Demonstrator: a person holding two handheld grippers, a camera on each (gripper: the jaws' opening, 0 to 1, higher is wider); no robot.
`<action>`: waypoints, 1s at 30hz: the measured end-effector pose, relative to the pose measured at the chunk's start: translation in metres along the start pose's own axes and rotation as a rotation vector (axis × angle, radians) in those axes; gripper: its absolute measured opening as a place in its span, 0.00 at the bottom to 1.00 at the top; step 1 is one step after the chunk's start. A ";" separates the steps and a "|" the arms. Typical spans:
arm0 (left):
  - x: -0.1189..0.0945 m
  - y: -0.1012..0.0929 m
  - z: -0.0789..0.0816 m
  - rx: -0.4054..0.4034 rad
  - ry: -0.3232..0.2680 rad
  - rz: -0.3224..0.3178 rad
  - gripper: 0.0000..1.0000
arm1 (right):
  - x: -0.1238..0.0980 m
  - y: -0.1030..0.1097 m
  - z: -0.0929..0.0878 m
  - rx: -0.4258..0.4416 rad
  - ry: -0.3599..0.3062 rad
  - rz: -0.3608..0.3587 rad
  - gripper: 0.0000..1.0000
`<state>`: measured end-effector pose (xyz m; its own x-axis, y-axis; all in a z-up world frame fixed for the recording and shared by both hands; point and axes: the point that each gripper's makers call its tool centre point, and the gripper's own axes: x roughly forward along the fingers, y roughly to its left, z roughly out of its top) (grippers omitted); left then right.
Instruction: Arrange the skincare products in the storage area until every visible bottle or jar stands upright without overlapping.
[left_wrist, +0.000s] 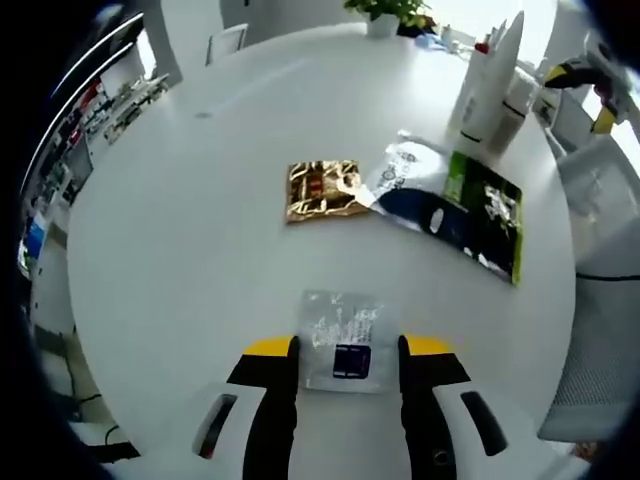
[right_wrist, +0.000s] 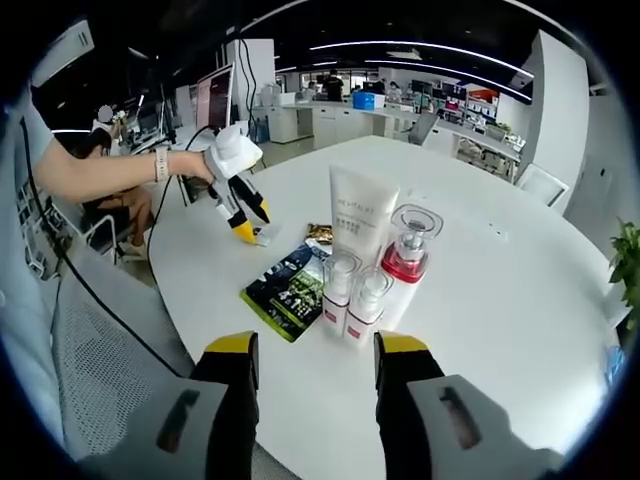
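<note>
Four upright skincare containers (right_wrist: 365, 275) are standing clustered on the round white bench (right_wrist: 500, 300) while the left tongs (left_wrist: 346, 347), gaping, are straddling a flat clear sachet (left_wrist: 342, 340) (slippery, likely to slide), and the right tongs (right_wrist: 315, 345), gaping and empty, are risking toppling that cluster.

Two hand-held claws share one design: black jaws capped with yellow tips on white housings with dark slots, seen on the left claw (left_wrist: 346, 347) and the right claw (right_wrist: 315, 345). At upper left of the right gripper view, a watch-like band (right_wrist: 160, 164) circles the person's wrist.
</note>
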<state>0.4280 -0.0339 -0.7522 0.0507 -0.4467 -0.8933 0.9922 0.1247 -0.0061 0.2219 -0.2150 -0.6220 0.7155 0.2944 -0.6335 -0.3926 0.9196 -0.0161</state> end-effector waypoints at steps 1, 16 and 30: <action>0.000 -0.003 0.002 0.017 -0.003 -0.005 0.37 | 0.000 0.000 0.000 0.001 -0.001 0.000 0.47; -0.004 -0.056 0.019 0.225 -0.003 -0.077 0.37 | 0.001 -0.002 -0.001 -0.002 0.000 0.002 0.47; -0.002 -0.083 0.015 0.331 0.051 -0.119 0.37 | 0.002 -0.003 0.004 -0.006 -0.013 0.010 0.46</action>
<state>0.3476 -0.0564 -0.7429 -0.0653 -0.3953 -0.9162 0.9743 -0.2237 0.0270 0.2271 -0.2161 -0.6205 0.7190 0.3067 -0.6237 -0.4032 0.9150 -0.0147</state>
